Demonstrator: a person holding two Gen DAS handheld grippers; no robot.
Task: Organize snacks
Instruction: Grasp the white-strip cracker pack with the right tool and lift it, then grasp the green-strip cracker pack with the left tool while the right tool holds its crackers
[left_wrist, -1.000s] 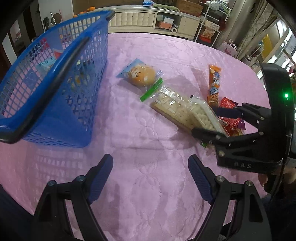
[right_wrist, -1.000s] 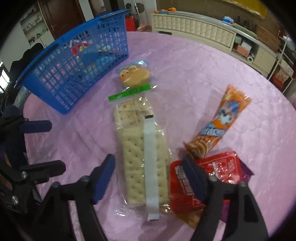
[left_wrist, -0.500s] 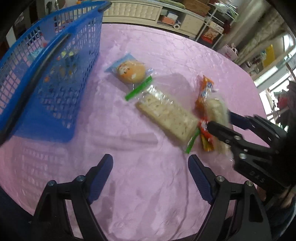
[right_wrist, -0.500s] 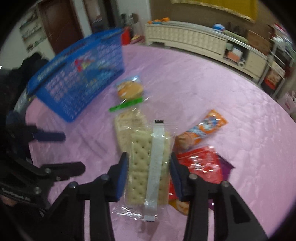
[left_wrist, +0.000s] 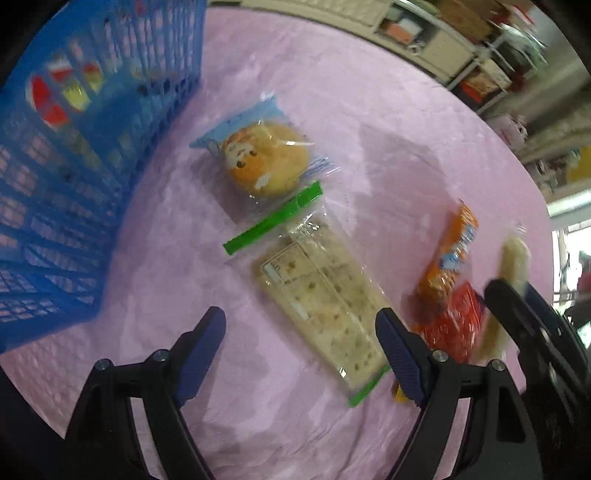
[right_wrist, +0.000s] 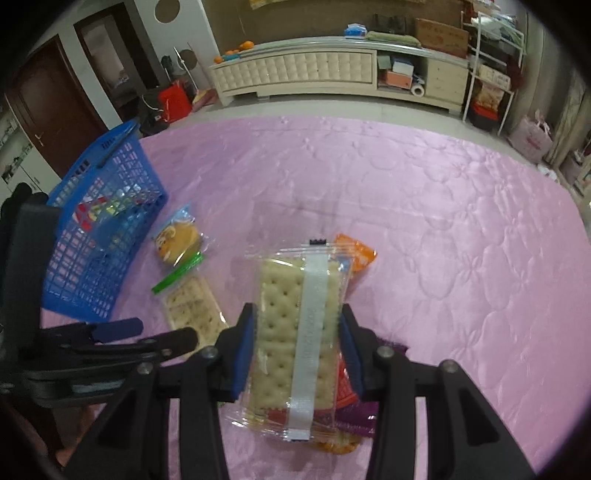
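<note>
Clamping a clear crinkly cracker pack (right_wrist: 295, 339) by its long edges, the right gripper (right_wrist: 297, 345) holds it above the quilted pink tablecloth (right_wrist: 443, 229); the pale, dimpled squares show through under a white seam strip. Fingers well apart and empty, the left gripper (left_wrist: 301, 349) hovers over a second cracker pack (left_wrist: 325, 299) lying flat beside a round bun packet (left_wrist: 266, 158) and a blue lattice plastic basket (left_wrist: 66, 192)

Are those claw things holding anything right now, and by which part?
The right gripper holds a clear cracker pack by its long sides, lower half. The left gripper is open, empty.
</note>
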